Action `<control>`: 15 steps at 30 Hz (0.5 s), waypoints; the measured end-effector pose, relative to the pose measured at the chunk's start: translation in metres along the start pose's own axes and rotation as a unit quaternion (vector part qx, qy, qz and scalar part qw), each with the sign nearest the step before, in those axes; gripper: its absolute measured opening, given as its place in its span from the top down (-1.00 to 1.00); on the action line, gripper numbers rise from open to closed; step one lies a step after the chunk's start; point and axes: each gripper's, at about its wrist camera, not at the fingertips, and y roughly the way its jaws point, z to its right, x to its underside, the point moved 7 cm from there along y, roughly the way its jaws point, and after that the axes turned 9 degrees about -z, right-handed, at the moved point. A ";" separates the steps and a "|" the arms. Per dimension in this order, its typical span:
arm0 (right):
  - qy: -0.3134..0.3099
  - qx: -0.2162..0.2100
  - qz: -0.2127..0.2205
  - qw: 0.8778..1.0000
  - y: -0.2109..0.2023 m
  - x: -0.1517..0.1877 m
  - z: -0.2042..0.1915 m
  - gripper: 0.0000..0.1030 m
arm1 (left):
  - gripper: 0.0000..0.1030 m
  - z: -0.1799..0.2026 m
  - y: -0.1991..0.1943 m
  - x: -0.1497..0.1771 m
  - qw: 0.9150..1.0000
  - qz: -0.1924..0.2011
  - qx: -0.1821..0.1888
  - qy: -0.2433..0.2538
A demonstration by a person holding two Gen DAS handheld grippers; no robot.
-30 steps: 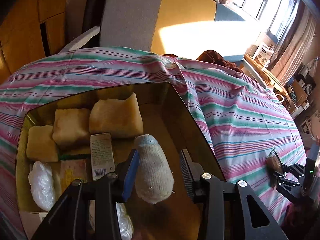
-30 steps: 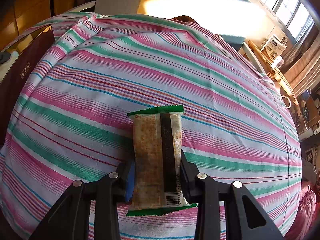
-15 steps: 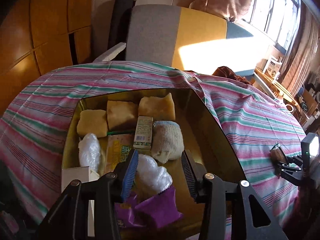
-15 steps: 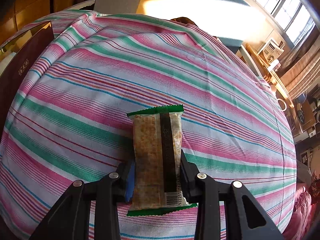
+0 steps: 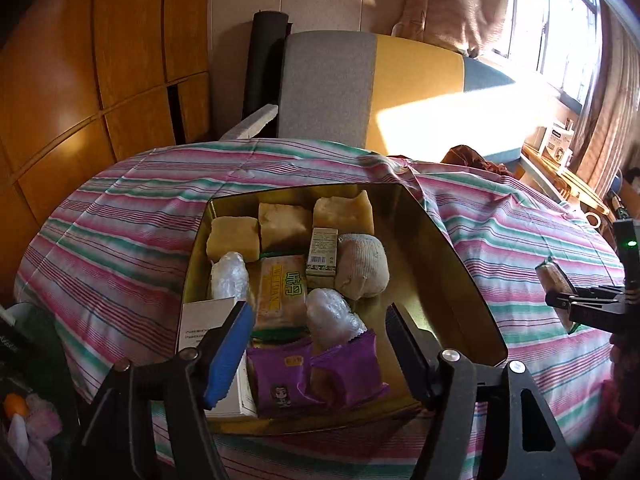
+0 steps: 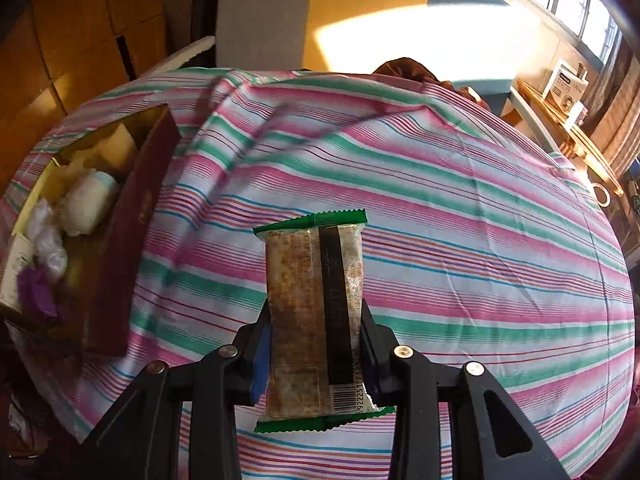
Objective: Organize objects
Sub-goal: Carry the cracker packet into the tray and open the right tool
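Risk lies in the drop: right gripper (image 6: pixel 316 350) clamps a snack bar (image 6: pixel 314 312) above the striped surface (image 6: pixel 460 216), and the box (image 5: pixel 448 264) is crowded. Left gripper (image 5: pixel 320 344), empty and opening, hangs over it and may block entry.

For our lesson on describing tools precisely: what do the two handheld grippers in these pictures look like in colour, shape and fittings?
The left gripper and the right gripper look alike: black angular frames with triangular cut-outs, silver round bolt heads at the joints, and two flat fingers. One pad is blue, the other dark and ribbed. In the left wrist view a small green light glows on the right unit. No sleeves or cables are visible.
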 end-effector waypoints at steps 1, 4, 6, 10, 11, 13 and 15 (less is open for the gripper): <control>-0.013 -0.013 0.009 1.000 -0.010 -0.003 -0.022 0.30 | -0.47 -0.003 -0.001 0.001 1.000 0.000 -0.001 -0.003; -0.051 -0.047 0.028 0.997 -0.029 -0.017 -0.079 0.30 | -0.52 -0.009 -0.003 0.004 1.000 0.001 -0.006 -0.012; -0.073 -0.066 0.035 0.995 -0.034 -0.024 -0.111 0.30 | -0.54 -0.015 -0.005 0.006 1.000 0.002 -0.007 -0.018; -0.095 -0.088 0.028 0.991 -0.031 -0.033 -0.158 0.30 | -0.66 -0.029 -0.008 0.009 0.999 0.004 -0.008 -0.039; -0.097 -0.093 0.024 0.991 -0.027 -0.034 -0.167 0.30 | -0.68 -0.033 -0.009 0.010 0.999 0.005 -0.010 -0.044; -0.098 -0.099 0.009 0.990 -0.017 -0.034 -0.182 0.30 | -0.82 -0.040 -0.011 0.011 0.998 0.007 -0.014 -0.054; -0.099 -0.097 -0.008 0.990 -0.003 -0.033 -0.192 0.30 | -0.90 -0.047 -0.013 0.012 0.998 0.010 -0.015 -0.063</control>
